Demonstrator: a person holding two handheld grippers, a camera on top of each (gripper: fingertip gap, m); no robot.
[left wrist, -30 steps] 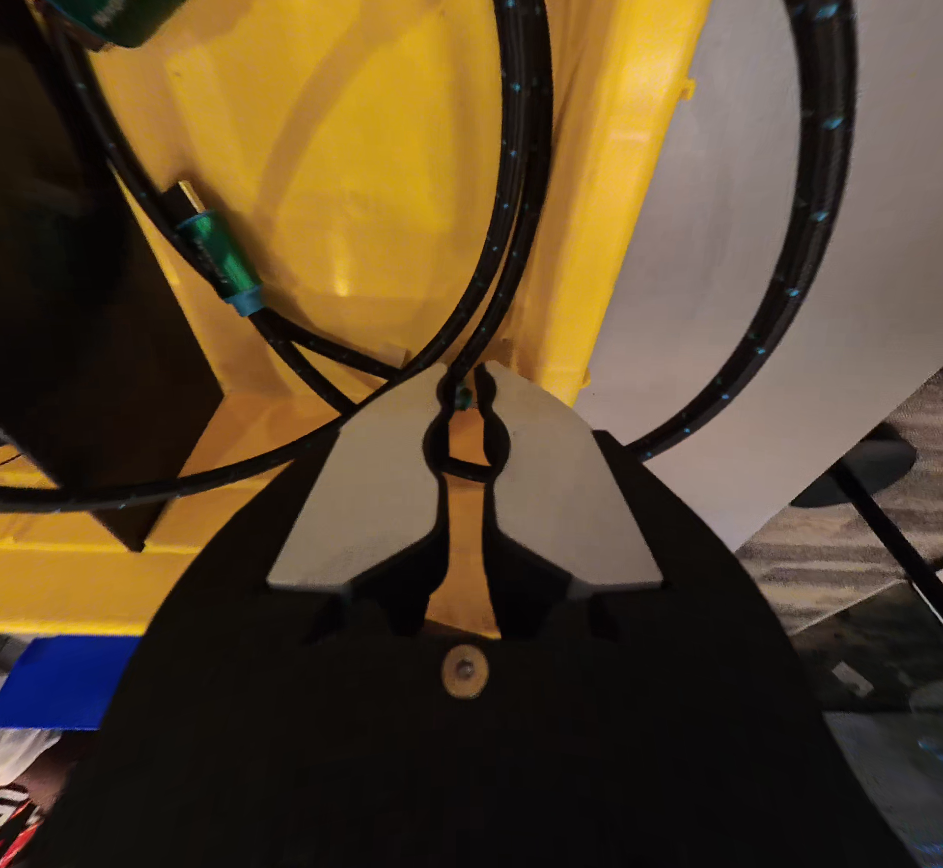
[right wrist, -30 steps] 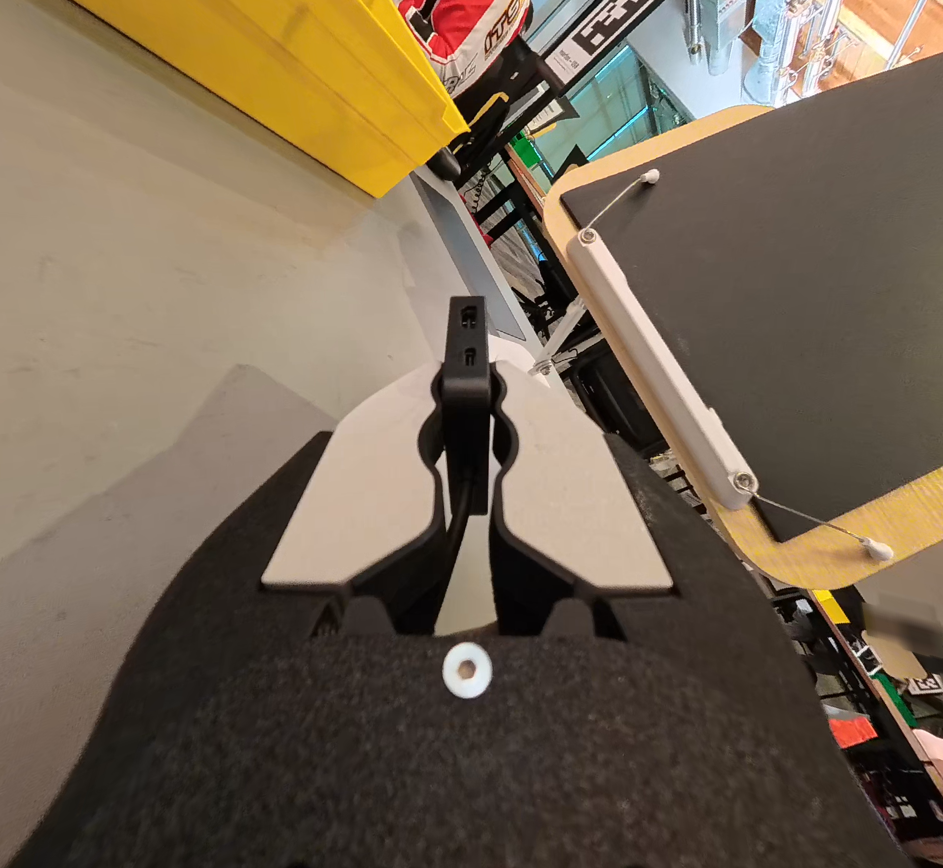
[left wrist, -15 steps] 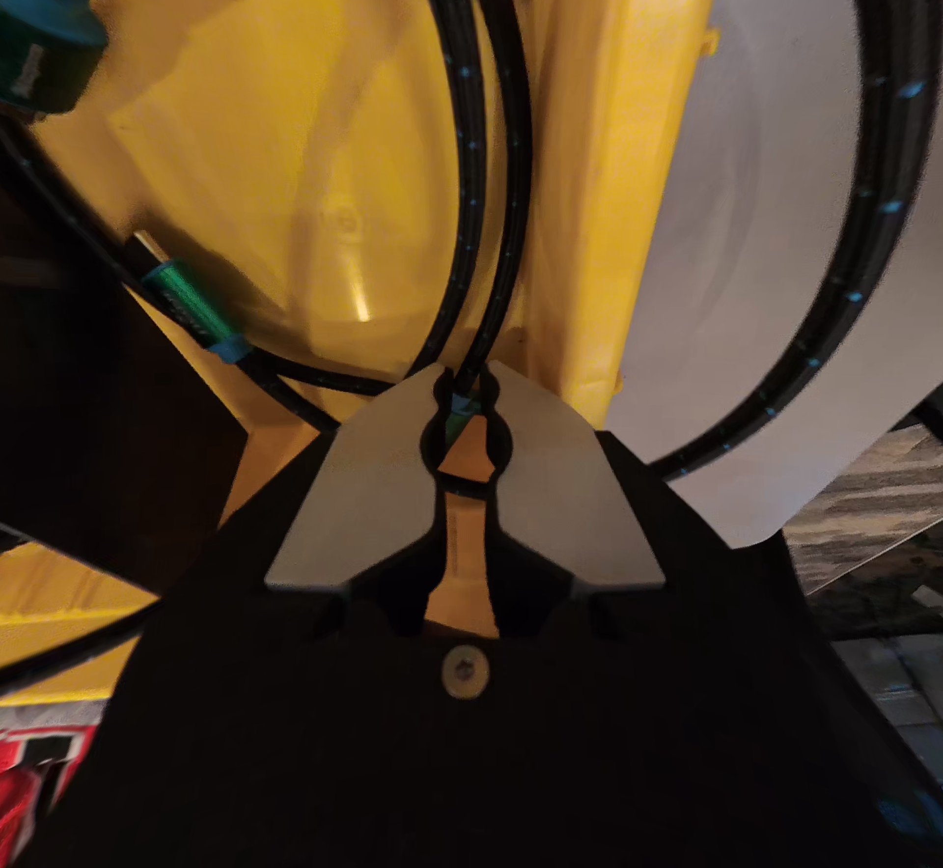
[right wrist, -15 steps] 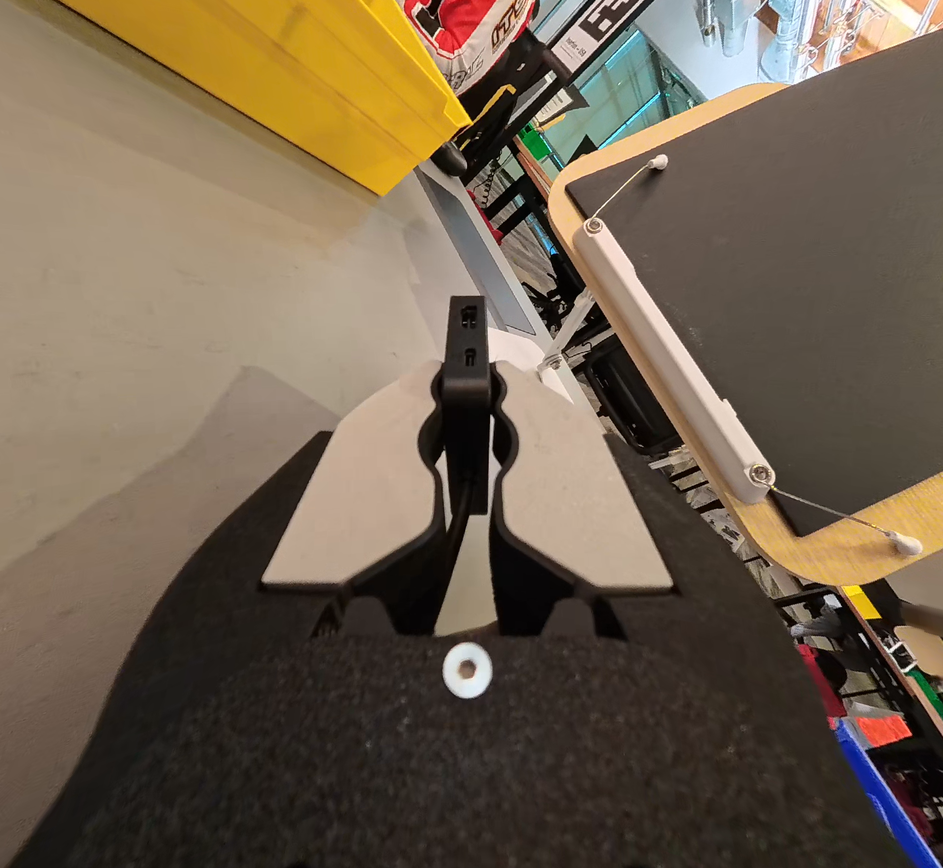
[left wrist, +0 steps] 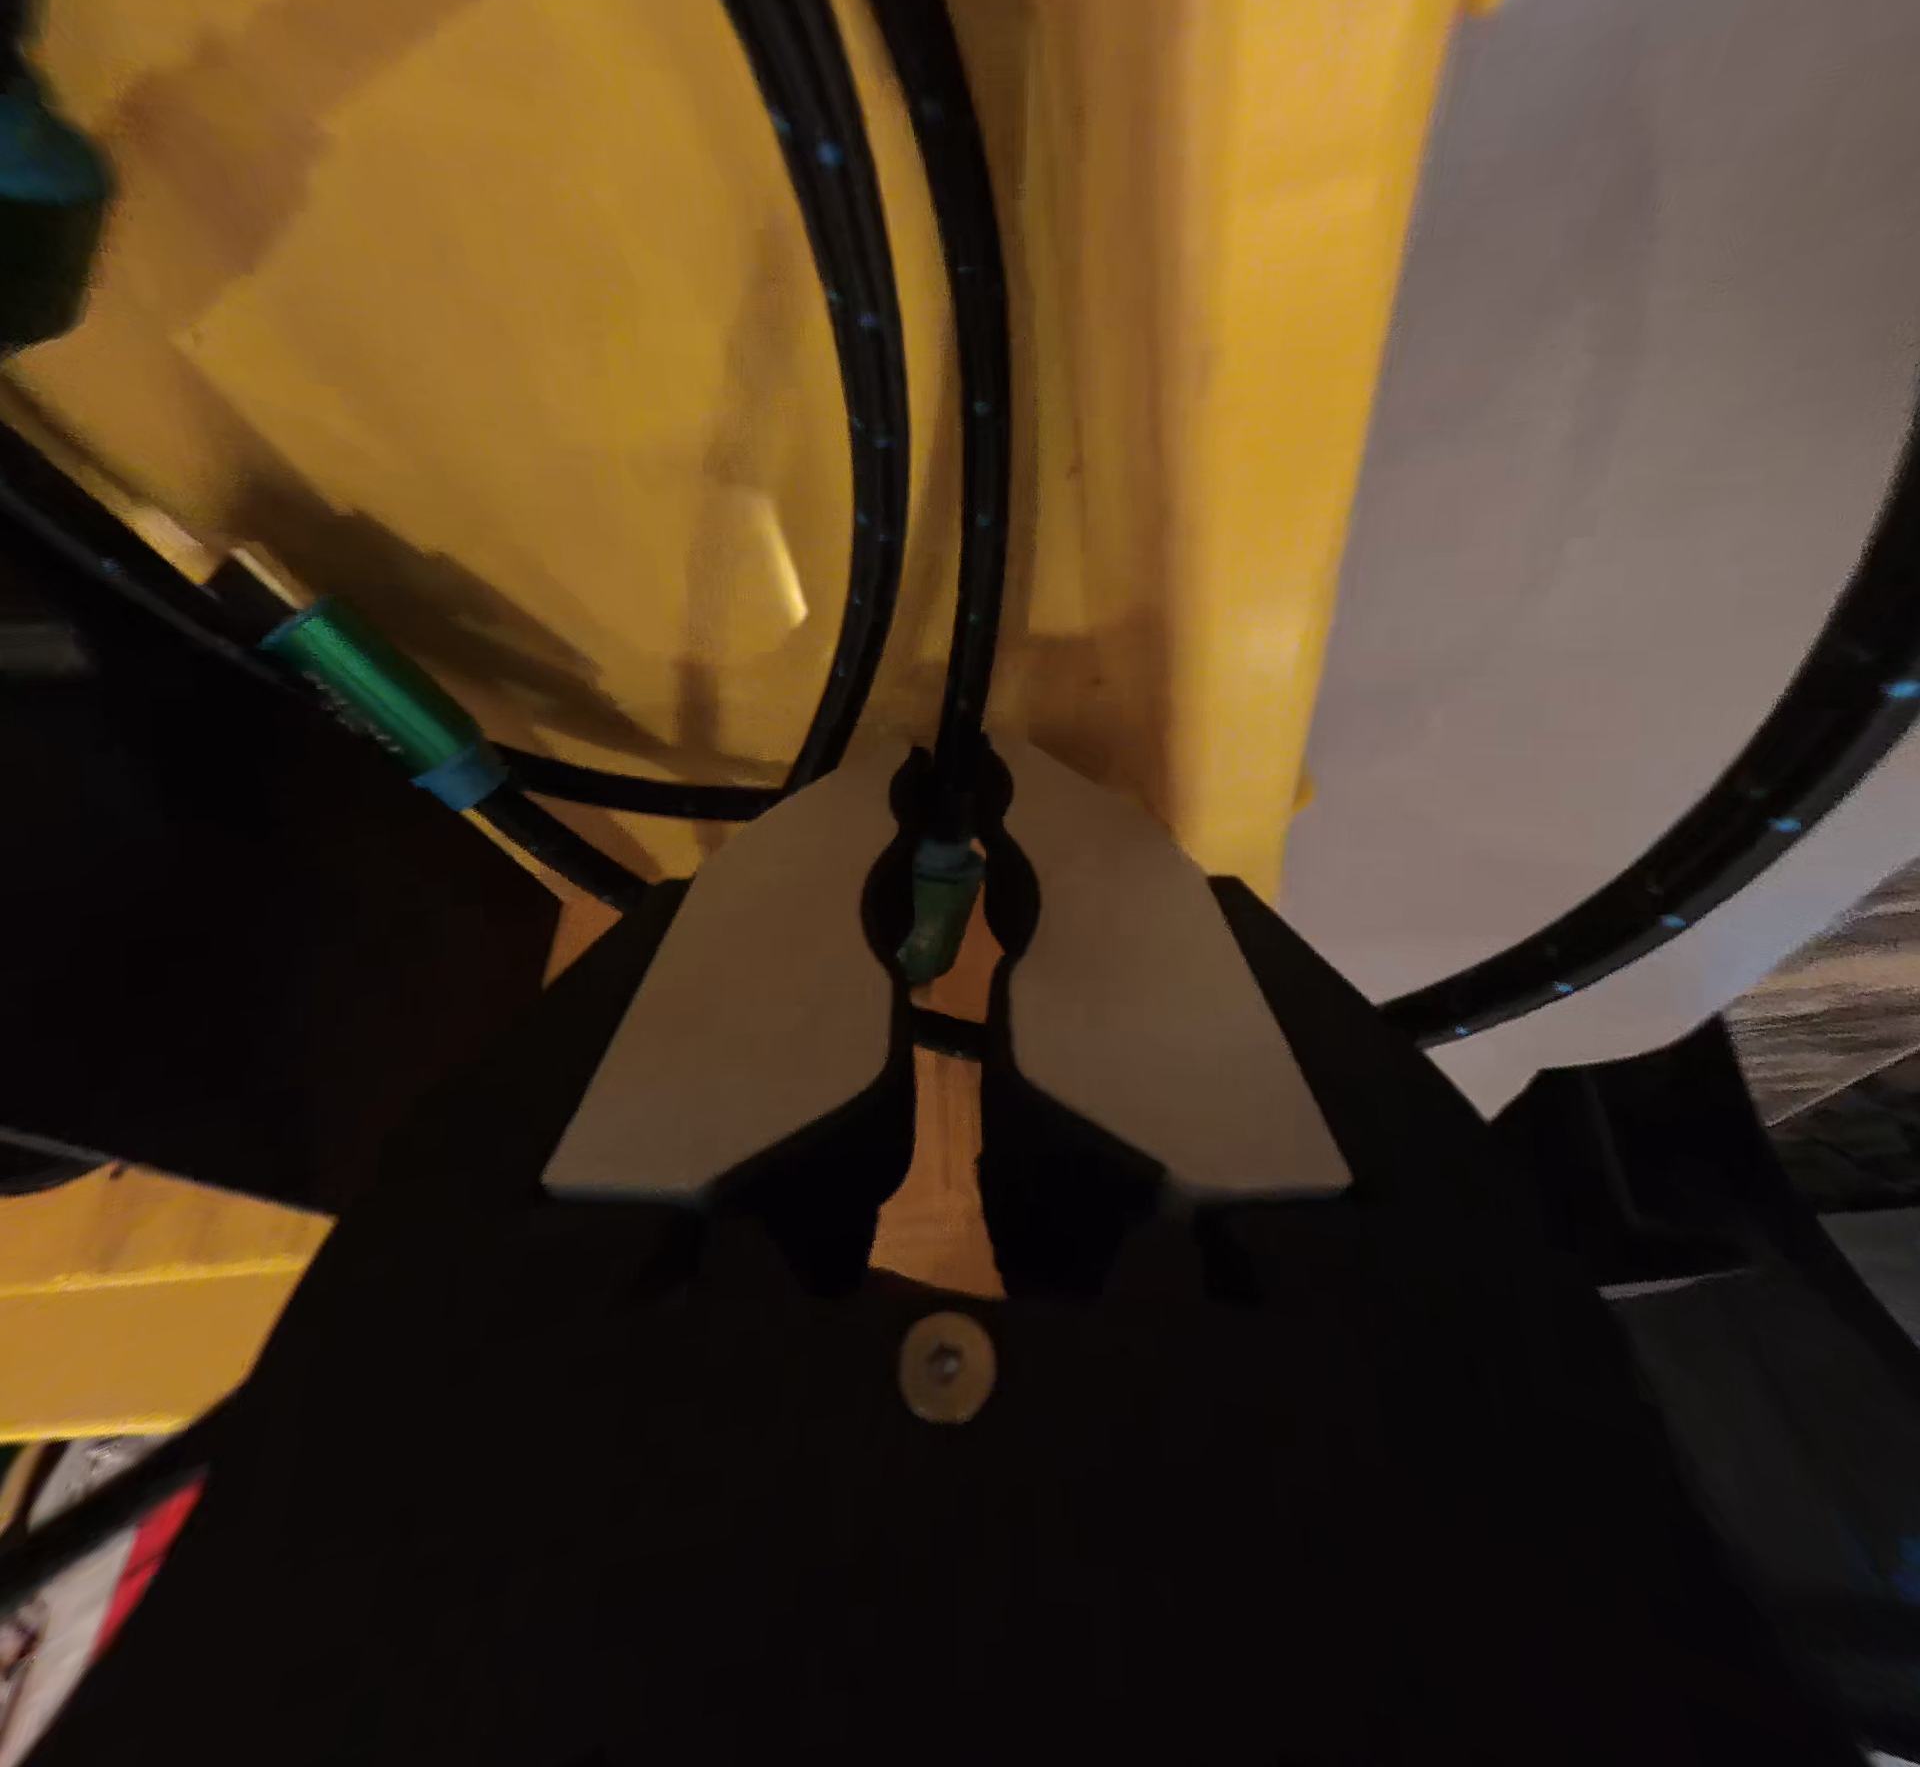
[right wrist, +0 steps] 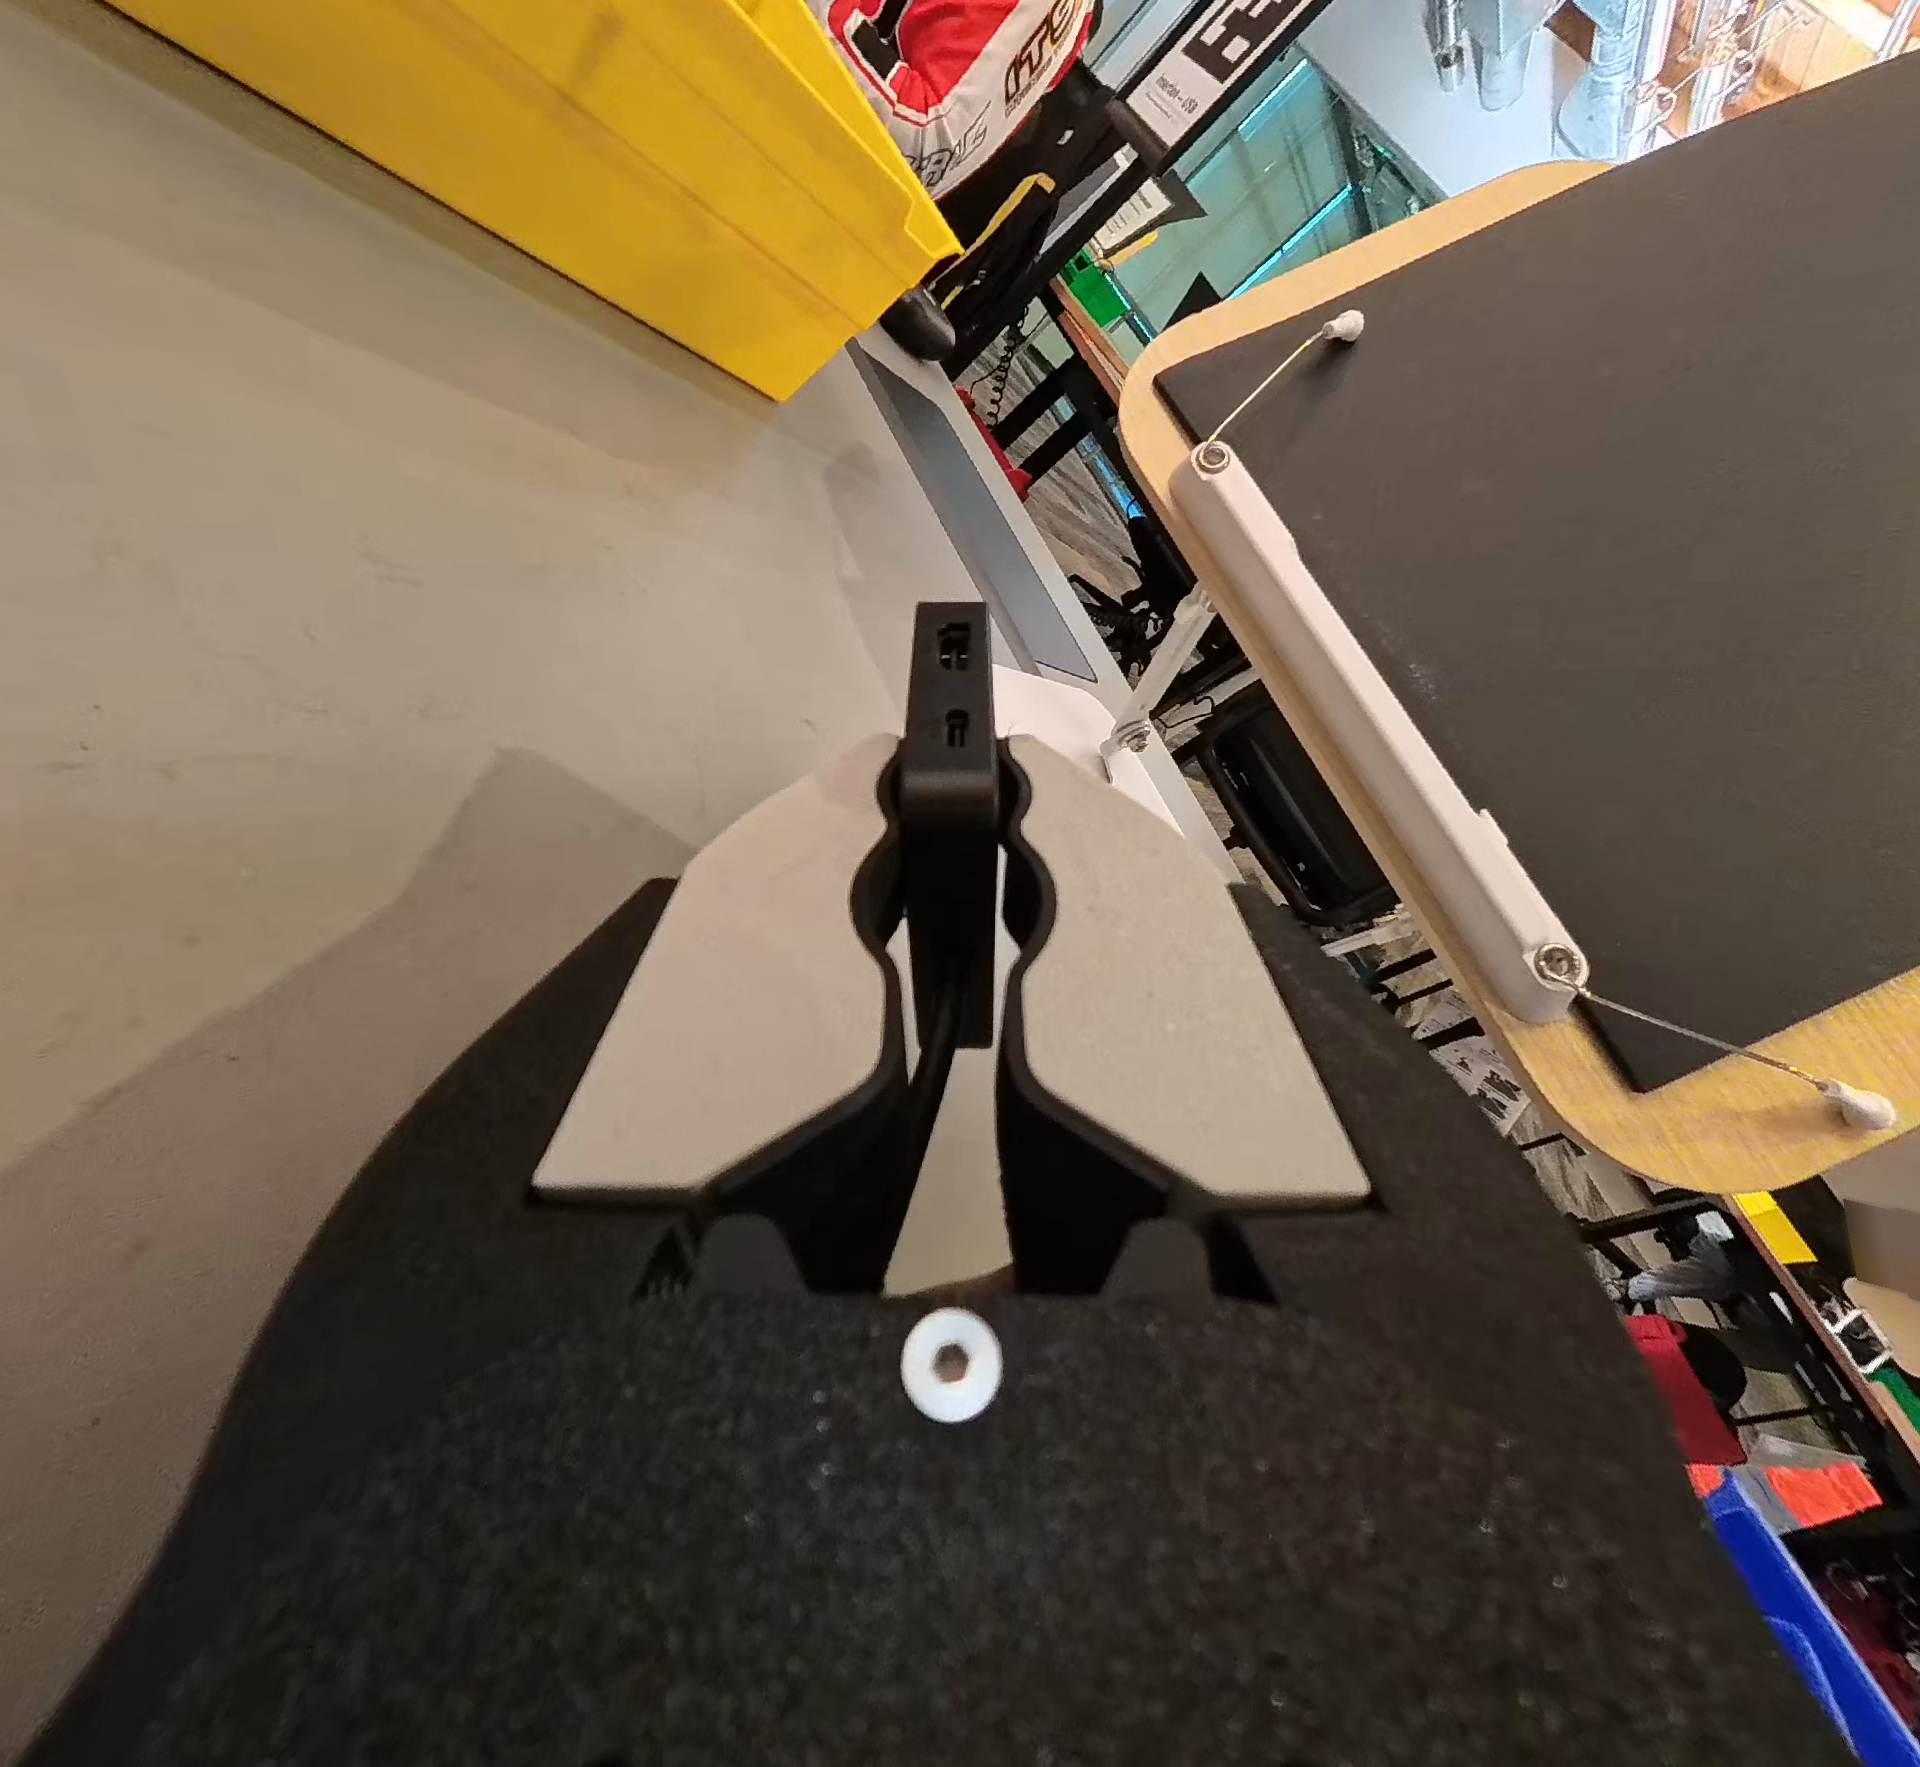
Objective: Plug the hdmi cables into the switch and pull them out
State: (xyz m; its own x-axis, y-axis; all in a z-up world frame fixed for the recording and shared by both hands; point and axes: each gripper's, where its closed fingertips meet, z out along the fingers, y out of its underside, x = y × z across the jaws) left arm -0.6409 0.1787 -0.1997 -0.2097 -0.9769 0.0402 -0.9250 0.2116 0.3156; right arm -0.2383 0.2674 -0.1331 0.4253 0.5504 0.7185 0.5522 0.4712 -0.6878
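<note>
My left gripper (left wrist: pixel 951 767) is shut on a black braided HDMI cable (left wrist: pixel 971 491) just beyond its green plug (left wrist: pixel 938 912), which sits between the jaws. It hangs over a yellow bin (left wrist: pixel 499 283). A second green plug (left wrist: pixel 379 699) lies in the bin at the left. A third plug (left wrist: pixel 42 211) shows blurred at the far left edge. My right gripper (right wrist: pixel 951 761) is shut on the black switch (right wrist: pixel 951 699), held on edge above the pale table (right wrist: pixel 364 574), with ports showing on its narrow end. A thin black lead runs back from the switch.
More braided cable loops (left wrist: pixel 1714 844) curve over the white table right of the bin. In the right wrist view a yellow bin (right wrist: pixel 582 76) stands at the table's far side, a black board with a wooden rim (right wrist: pixel 1610 574) is to the right, and a person in a red jacket (right wrist: pixel 966 3) stands behind. Tip to tip, the grippers are about 40 centimeters apart.
My left gripper has moved along the cable, so the green plug now sits deeper between its jaws; the view has shifted over the bin. The right gripper and switch have barely moved.
</note>
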